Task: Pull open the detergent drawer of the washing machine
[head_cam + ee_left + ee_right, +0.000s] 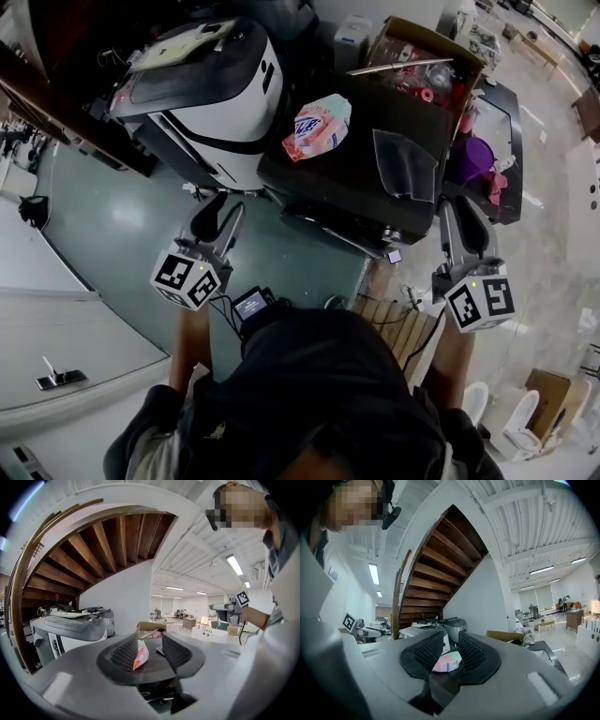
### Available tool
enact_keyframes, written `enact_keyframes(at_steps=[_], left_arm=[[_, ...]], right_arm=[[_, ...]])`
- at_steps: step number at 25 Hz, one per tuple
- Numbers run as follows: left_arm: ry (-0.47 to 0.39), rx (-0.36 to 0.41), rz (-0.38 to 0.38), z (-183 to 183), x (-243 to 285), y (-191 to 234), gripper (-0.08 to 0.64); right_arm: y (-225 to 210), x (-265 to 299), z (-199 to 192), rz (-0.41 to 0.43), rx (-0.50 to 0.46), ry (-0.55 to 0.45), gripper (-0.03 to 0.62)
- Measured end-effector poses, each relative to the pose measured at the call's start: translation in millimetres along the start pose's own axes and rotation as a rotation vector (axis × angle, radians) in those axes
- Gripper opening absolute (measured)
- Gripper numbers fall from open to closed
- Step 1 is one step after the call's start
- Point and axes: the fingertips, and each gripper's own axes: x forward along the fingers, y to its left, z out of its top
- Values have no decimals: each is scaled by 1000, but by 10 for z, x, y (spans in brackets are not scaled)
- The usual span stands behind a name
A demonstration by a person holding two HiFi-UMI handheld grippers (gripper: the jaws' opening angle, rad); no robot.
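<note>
Left tongs (223,202) and right tongs (465,208) slightly apart, empty. Just ahead between them, boxy black washer (328,183), drawer not discernible, topped by crinkly pink pouch (322,127) and limp grey cloth (405,164). Beyond left tongs, rounded white machine (211,103).

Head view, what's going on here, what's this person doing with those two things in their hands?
A person stands before a black-topped machine, likely the washing machine, with a tool in each hand. The left tool and right tool hover short of its front edge, jaws slightly apart, nothing between them. A pink packet and a dark cloth lie on its top. Neither tool touches the machine, so the detergent drawer is not yet being pulled.
</note>
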Motion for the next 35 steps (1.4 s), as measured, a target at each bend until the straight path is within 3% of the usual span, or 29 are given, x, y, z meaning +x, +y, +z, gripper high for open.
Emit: enact_keyframes(at_steps=[6,14,21,29,35], left_arm=[[-4,12,12,55,90,-98,169],[-15,-87,-23,-24,198,28,169],[-7,-127,-63,-225,513,220,169],[68,-331,-98,-1039,971,526,169],[159,-421,-91,-1799,1216,750,173]], right_arm=[[-173,25,-84,10,24,-10,81],[-169,-34,-56,-32,16,5,81],[-144,-41,47,-74,-23,26,81],[-107,75,6,-99,-56,101,81],[-52,132,-30,-99,-96,148,81]])
